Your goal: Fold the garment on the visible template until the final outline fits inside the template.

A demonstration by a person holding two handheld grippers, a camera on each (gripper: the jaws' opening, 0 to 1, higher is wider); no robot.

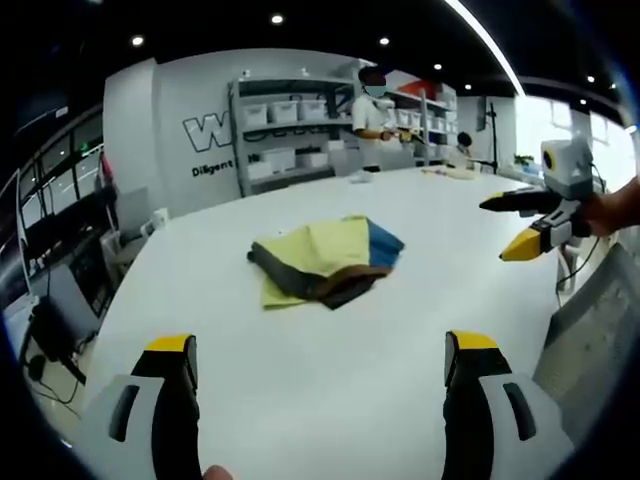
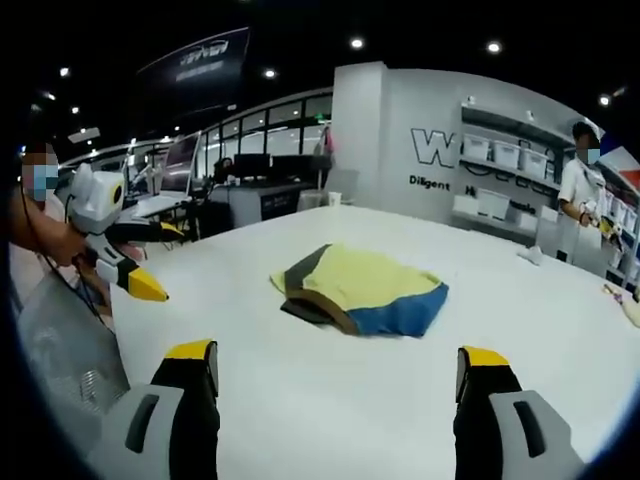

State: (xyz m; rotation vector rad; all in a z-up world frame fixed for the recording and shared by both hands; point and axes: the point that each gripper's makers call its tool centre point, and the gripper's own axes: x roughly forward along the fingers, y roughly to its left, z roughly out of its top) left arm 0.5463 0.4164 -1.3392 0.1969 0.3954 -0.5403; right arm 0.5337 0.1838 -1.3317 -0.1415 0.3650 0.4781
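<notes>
Garment (image 1: 325,262) folded in a compact bundle, lying mid-way across the white surface (image 1: 330,380).
Yellow, blue and brown layers show. Left claw (image 1: 320,365) hangs above the near edge, jaws spread wide, holding nothing; it appears at the left of the right gripper view (image 2: 140,280). Right claw (image 2: 340,375) likewise spread and empty, well apart from the garment (image 2: 365,292). A person (image 1: 372,112) stands by the shelves (image 1: 290,125) beyond.
</notes>
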